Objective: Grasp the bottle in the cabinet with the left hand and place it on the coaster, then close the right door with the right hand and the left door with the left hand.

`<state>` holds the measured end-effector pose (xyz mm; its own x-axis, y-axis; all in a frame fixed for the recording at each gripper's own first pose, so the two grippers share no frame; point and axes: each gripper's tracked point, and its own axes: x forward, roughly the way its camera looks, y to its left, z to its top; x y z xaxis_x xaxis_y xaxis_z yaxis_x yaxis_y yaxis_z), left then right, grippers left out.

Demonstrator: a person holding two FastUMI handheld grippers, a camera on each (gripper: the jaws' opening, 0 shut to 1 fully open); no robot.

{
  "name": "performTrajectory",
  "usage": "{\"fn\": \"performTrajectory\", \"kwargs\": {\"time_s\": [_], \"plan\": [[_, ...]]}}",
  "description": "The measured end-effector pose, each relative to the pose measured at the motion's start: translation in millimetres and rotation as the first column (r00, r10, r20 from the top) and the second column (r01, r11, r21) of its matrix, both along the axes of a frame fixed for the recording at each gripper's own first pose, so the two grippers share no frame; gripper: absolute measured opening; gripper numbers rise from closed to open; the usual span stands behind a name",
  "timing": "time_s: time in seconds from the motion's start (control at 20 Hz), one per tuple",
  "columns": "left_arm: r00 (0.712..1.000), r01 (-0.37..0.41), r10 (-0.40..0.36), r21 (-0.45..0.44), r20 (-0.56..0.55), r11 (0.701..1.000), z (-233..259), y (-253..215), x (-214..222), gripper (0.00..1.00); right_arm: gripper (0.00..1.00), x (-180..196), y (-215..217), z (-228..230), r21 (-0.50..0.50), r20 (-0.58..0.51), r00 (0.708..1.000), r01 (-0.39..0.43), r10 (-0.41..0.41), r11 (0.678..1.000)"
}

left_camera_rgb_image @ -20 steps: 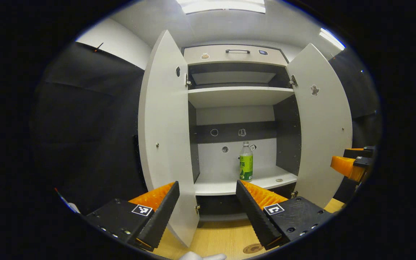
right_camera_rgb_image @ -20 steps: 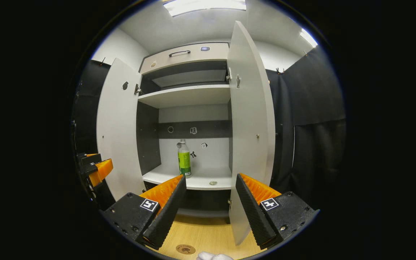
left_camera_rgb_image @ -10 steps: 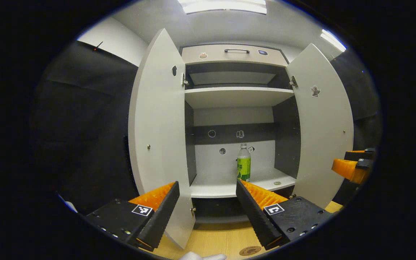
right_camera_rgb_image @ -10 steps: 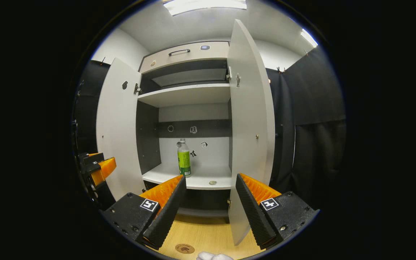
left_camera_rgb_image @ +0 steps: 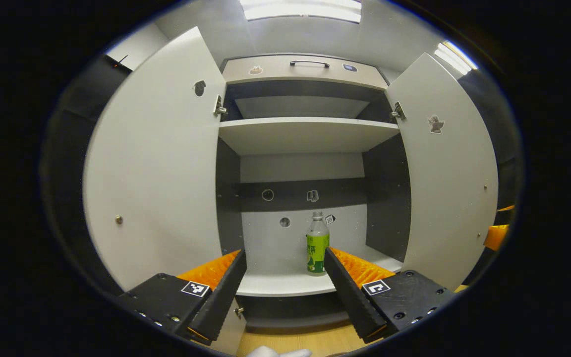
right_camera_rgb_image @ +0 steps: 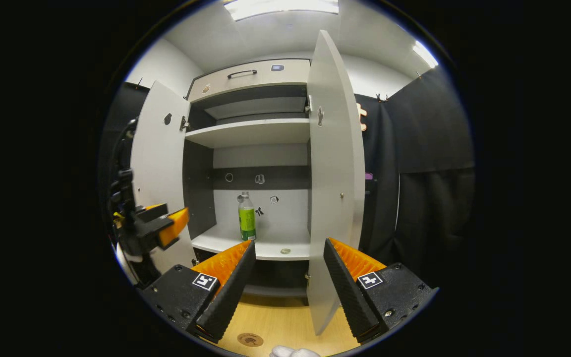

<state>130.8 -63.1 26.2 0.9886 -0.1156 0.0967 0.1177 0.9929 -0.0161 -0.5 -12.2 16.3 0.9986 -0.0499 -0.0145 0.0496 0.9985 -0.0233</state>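
A clear bottle with a green label [left_camera_rgb_image: 317,245] stands upright on the cabinet's lower shelf [left_camera_rgb_image: 285,283]; the right gripper view has the bottle [right_camera_rgb_image: 246,218] too. My left gripper [left_camera_rgb_image: 284,287] is open, short of the shelf, with the bottle ahead and slightly right of its middle. In the right gripper view the left gripper [right_camera_rgb_image: 159,230] hangs in front of the left door [right_camera_rgb_image: 159,173]. My right gripper [right_camera_rgb_image: 285,287] is open and empty, back from the cabinet over the wooden table. A round coaster [right_camera_rgb_image: 250,339] lies on the table. Both doors stand open; the right door [right_camera_rgb_image: 332,168] is edge-on.
An upper shelf [left_camera_rgb_image: 305,134] and a drawer with a dark handle [left_camera_rgb_image: 309,63] sit above. A small round object [right_camera_rgb_image: 285,251] lies on the lower shelf right of the bottle. Black cloth walls flank the cabinet. A white-gloved hand [right_camera_rgb_image: 293,352] shows at the bottom edge.
My left gripper has moved forward toward the cabinet, so the bottle and left door loom larger. The right gripper has barely moved.
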Motion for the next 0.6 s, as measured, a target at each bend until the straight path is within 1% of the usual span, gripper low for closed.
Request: {"fn": "performTrajectory", "kwargs": {"time_s": [0.2, 0.35, 0.5, 0.6], "plan": [[0.998, 0.037, -0.036, -0.01, 0.053, 0.999, 10.1, -36.0, 68.6, 0.96, 0.85, -4.1, 2.4, 3.5, 0.013, -0.015, 1.0, 0.012, -0.012, 1.0], [0.998, 0.062, -0.061, -0.032, 0.029, 0.998, 4.6, -63.2, 121.6, 0.96, 0.85, -5.9, 1.0, 8.5, -0.007, -0.013, 0.999, 0.032, -0.032, 0.999], [0.998, 0.045, -0.044, -0.028, 0.034, 0.999, -3.8, -80.4, 169.7, 0.96, 0.85, -7.5, -2.8, 7.4, -0.035, -0.013, 0.998, 0.062, -0.062, 0.997], [0.999, 0.038, -0.037, -0.031, 0.021, 0.999, -13.0, -89.2, 198.5, 0.96, 0.85, -7.8, -2.4, 2.1, -0.033, -0.027, 0.997, 0.066, -0.067, 0.997]]}}
